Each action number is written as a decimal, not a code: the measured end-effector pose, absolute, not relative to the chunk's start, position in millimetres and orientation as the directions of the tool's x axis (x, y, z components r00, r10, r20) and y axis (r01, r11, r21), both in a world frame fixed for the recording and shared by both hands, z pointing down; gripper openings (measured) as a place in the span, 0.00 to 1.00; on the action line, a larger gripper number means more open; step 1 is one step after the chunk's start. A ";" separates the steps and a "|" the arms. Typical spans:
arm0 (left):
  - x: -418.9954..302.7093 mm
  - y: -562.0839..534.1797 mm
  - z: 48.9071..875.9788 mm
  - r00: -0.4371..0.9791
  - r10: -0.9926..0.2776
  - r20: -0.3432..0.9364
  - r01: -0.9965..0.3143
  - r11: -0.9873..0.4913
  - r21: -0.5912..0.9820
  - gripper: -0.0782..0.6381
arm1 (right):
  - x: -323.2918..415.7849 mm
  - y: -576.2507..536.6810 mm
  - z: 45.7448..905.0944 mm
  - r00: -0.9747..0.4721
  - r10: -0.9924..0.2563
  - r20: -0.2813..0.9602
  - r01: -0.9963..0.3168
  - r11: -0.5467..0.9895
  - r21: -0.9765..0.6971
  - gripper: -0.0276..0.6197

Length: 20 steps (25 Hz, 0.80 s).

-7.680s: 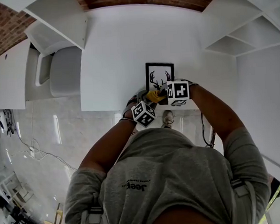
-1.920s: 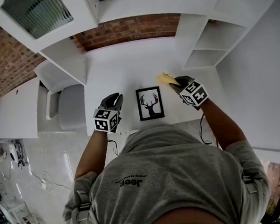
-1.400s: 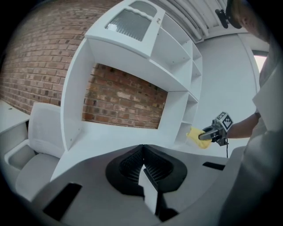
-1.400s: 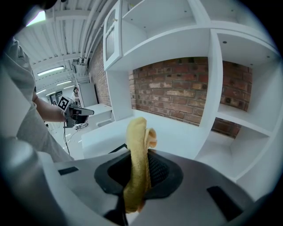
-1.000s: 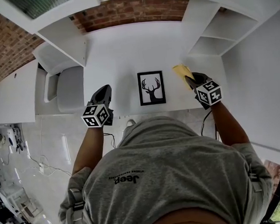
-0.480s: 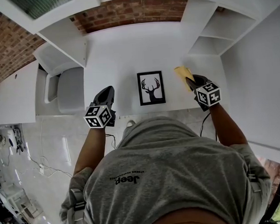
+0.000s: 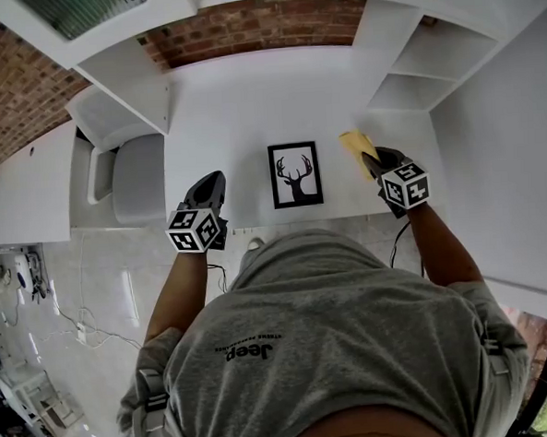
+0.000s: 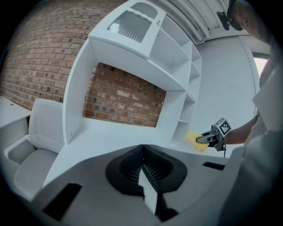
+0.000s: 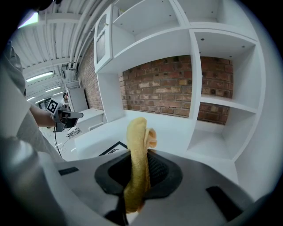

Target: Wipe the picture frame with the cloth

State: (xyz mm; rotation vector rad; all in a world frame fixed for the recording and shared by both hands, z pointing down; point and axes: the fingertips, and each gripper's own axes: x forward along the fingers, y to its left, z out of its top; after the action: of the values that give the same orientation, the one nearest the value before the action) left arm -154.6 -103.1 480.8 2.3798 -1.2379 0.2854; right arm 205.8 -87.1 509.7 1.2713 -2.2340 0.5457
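Note:
A black picture frame with a deer-head print lies flat on the white desk, near its front edge; its corner shows in the right gripper view. My right gripper hovers to the right of the frame, shut on a folded yellow cloth that stands up between its jaws. My left gripper hangs to the left of the frame, over the desk's front edge, shut with nothing in it. The left gripper view also catches the right gripper with the cloth.
White shelf units rise at the desk's right and a white cabinet at its left, with a brick wall behind. A grey-white chair stands left of the desk. A cable hangs below the desk's front edge.
Both grippers have kept almost still over the last second. Several seconds ago they were together at the frame's front edge; they now hang apart on either side of it.

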 end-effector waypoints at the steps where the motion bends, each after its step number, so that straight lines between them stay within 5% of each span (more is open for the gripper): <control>1: -154.4 -103.4 480.7 0.579 -0.724 0.375 -0.815 -0.504 0.286 0.13 | 205.7 -87.6 509.2 -0.429 -0.668 0.608 -0.872 0.482 -0.085 0.13; 20: -146.8 -108.6 476.4 0.591 -0.719 0.367 -0.807 -0.524 0.273 0.13 | 206.8 -92.3 505.9 -0.420 -0.663 0.620 -0.863 0.502 -0.049 0.12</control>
State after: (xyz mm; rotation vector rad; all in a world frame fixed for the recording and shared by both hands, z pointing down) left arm -146.8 -108.6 476.4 2.4085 -1.2234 0.2911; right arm 206.8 -92.3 505.9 1.2482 -2.2129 0.4948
